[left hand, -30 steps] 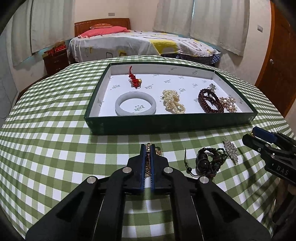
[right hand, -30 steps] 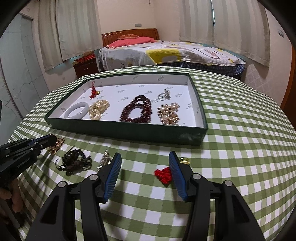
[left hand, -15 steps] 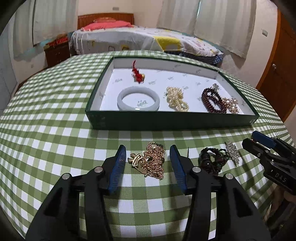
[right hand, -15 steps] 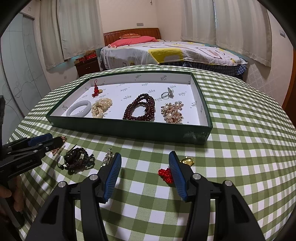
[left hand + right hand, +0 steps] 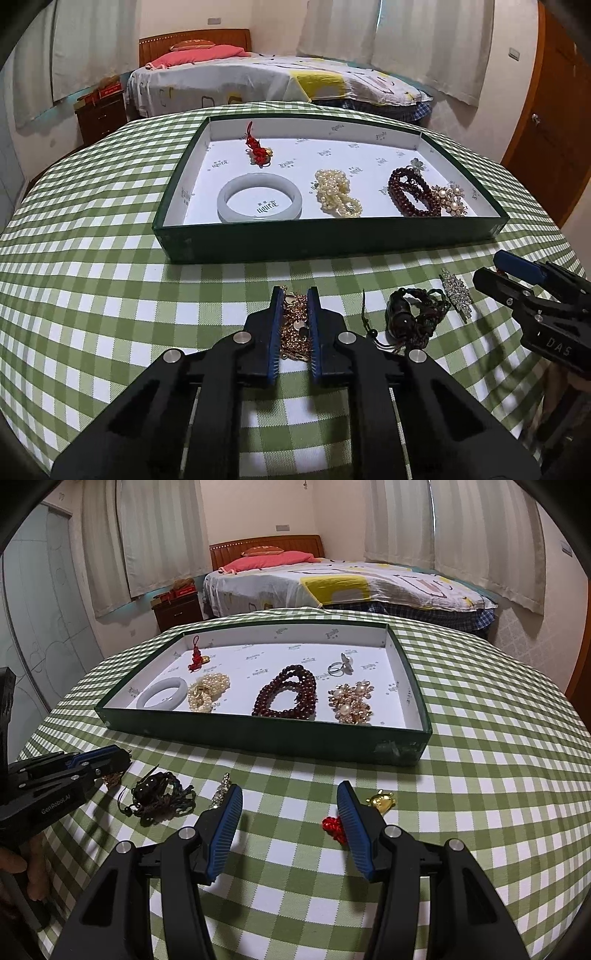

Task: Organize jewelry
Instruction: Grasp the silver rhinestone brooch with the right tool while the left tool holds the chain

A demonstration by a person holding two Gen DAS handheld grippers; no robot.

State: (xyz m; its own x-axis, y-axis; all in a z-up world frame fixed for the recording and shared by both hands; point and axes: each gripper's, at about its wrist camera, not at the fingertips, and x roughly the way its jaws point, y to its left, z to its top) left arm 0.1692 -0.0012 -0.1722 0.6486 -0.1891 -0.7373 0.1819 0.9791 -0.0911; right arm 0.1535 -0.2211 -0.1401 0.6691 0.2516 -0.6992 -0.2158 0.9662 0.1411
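Left gripper has just been closing and now we see it pinched on the gold chain, which lies on the cloth just before the tray. Right gripper hangs half open, empty. We count six pieces in the tray; left outside are the chain, dark beads, brooch and red knot with its gold charm.

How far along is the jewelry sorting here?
Roughly halfway. Already in the green tray: jade bangle, pearl strand, dark red beads, gold brooch, ring, red knot charm. The left claw has just closed on the gold chain. Left on the tablecloth: dark cord bracelet, crystal brooch, red-and-gold charm.
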